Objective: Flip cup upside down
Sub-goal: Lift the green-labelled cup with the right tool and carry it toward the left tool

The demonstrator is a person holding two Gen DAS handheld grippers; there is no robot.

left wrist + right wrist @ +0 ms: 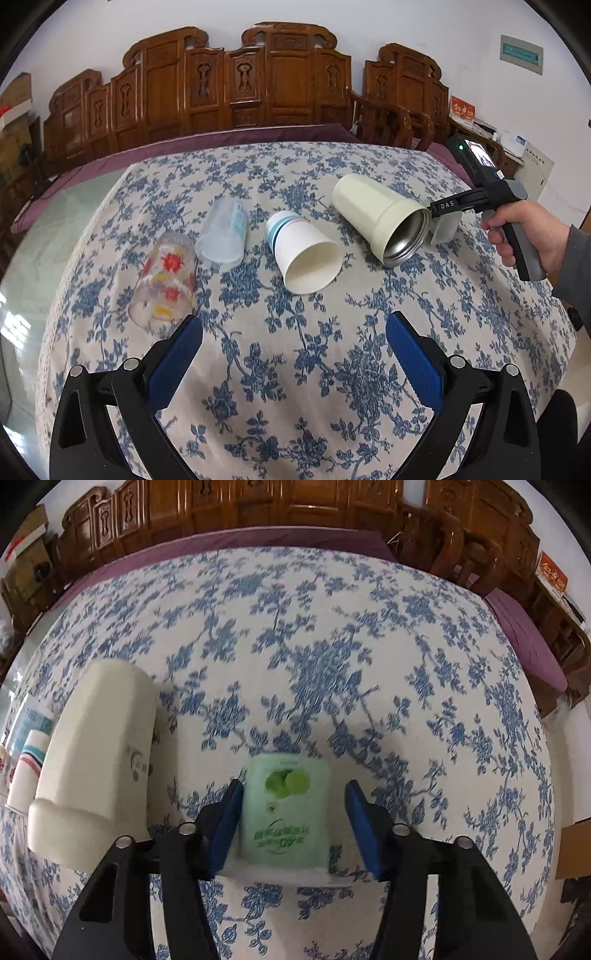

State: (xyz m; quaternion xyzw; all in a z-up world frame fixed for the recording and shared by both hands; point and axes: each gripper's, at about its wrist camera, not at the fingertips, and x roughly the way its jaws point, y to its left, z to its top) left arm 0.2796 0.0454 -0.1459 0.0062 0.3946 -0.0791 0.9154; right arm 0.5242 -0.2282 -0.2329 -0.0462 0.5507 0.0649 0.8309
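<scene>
Nearest us, our right gripper [291, 823] straddles a small green cup [286, 812] lying on its side, jaws wide, one pad touching, nothing gripped. We should close squarely on its middle before lifting and turning. At ten o'clock lies the cream flask [99, 749]. Our left gripper [293, 354] hangs open and empty above the tablecloth [295, 369].

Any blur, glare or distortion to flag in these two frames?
Left wrist: sharp, strong fisheye bowing of the tablecloth; window glare on the glass at the left edge. Right wrist: motion-softened, green cup print smeared between the right tongs.
</scene>
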